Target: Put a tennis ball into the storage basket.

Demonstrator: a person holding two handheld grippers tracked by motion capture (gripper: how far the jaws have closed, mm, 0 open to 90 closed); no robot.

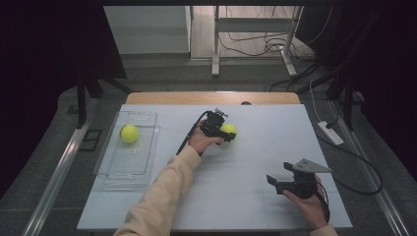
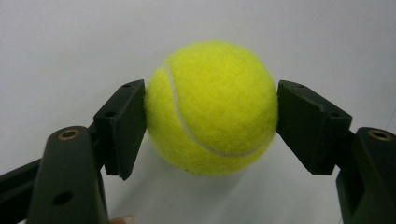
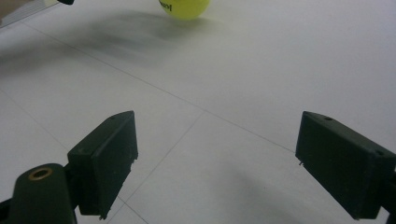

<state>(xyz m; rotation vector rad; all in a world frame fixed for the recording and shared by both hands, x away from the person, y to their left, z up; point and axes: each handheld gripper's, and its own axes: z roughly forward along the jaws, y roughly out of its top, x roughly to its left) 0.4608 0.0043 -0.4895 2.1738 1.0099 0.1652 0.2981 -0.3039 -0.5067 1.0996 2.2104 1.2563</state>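
A yellow tennis ball (image 1: 229, 130) rests on the white table top near its middle. My left gripper (image 1: 225, 133) reaches it from the left, and in the left gripper view both black pads (image 2: 125, 126) press the sides of the ball (image 2: 212, 105), so my left gripper (image 2: 211, 126) is shut on it. A second tennis ball (image 1: 129, 133) lies in a clear plastic tray (image 1: 113, 169) at the left. My right gripper (image 1: 276, 181) is held low at the front right, open, with bare table between its jaws (image 3: 215, 163). The gripped ball (image 3: 187, 8) shows at the top edge there.
The white table top (image 1: 255, 147) has a wooden strip along its far edge. A power strip (image 1: 330, 132) and cables lie on the floor to the right, and a metal frame (image 1: 215, 44) stands beyond the table.
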